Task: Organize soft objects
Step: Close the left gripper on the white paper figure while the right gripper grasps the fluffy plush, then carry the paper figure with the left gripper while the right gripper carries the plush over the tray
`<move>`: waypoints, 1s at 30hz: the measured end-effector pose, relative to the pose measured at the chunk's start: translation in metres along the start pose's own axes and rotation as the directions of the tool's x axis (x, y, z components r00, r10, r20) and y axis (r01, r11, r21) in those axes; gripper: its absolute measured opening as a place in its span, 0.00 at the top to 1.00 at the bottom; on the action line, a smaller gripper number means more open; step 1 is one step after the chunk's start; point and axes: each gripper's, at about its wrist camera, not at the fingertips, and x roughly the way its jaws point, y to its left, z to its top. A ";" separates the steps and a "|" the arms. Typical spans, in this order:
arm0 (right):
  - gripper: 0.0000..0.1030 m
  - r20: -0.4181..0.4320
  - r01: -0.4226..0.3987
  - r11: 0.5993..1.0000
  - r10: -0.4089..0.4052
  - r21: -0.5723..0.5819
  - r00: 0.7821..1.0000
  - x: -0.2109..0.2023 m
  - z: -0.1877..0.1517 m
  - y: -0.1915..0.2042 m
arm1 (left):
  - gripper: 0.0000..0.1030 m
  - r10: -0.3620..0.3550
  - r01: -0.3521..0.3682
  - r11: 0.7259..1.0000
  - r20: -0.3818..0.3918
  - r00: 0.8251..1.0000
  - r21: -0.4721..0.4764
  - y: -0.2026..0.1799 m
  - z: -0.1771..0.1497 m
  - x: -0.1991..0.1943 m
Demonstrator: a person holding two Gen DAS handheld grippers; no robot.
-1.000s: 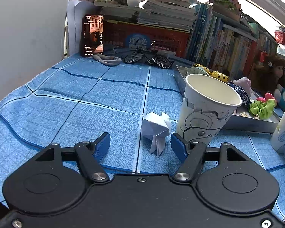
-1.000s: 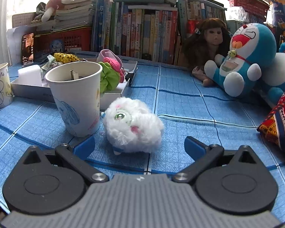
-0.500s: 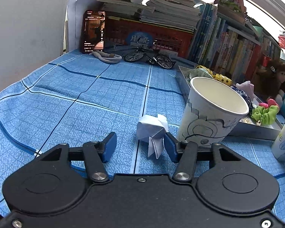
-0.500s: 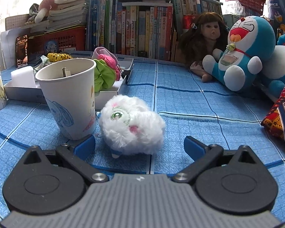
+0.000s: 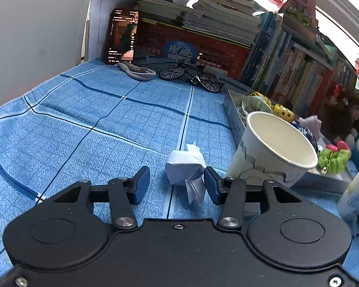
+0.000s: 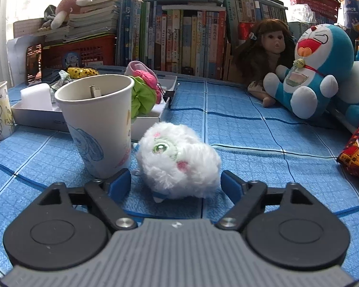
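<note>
Our left claw (image 5: 176, 185) is closing around a creased, folded paper figure (image 5: 185, 169); our right claw (image 6: 176, 183), likewise closing, flanks a fluffy white round plush (image 6: 177, 161).

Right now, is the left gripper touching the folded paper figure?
Touching on one side: in the left wrist view, the closing left gripper has one pad against the paper figure; the other stands apart.

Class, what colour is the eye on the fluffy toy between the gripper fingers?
Green, on the white fluffy toy; best seen in the right wrist view.
</note>
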 end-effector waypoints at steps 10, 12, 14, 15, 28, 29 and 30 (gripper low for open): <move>0.36 0.020 0.008 1.000 -0.009 0.019 1.000 -0.003 0.002 -0.001 | 0.51 -0.044 0.041 0.992 -0.022 0.999 -0.123 0.009 0.010 0.012; 0.37 0.031 0.015 1.000 -0.016 0.020 0.999 -0.005 0.002 -0.001 | 0.51 -0.046 0.042 0.990 -0.021 0.999 -0.135 0.010 0.010 0.013; 0.37 0.039 0.021 0.999 -0.022 0.027 0.999 -0.007 0.002 -0.001 | 0.53 -0.042 0.039 0.989 -0.020 0.999 -0.140 0.011 0.010 0.015; 0.37 0.045 0.025 0.999 -0.026 0.033 0.999 -0.008 0.002 -0.002 | 0.55 -0.039 0.036 0.990 -0.020 0.999 -0.137 0.011 0.010 0.016; 0.38 0.099 0.058 0.993 -0.069 0.107 0.993 -0.021 0.016 -0.015 | 0.65 0.013 -0.010 0.994 0.032 0.999 -0.104 0.011 0.019 -0.003; 0.38 0.101 0.058 0.992 -0.070 0.115 0.992 -0.022 0.019 -0.017 | 0.65 0.015 -0.011 0.994 0.037 0.999 -0.106 0.012 0.021 -0.006; 0.38 0.106 0.058 0.990 -0.072 0.126 0.992 -0.023 0.022 -0.019 | 0.65 0.017 -0.012 0.994 0.043 0.999 -0.107 0.012 0.023 -0.008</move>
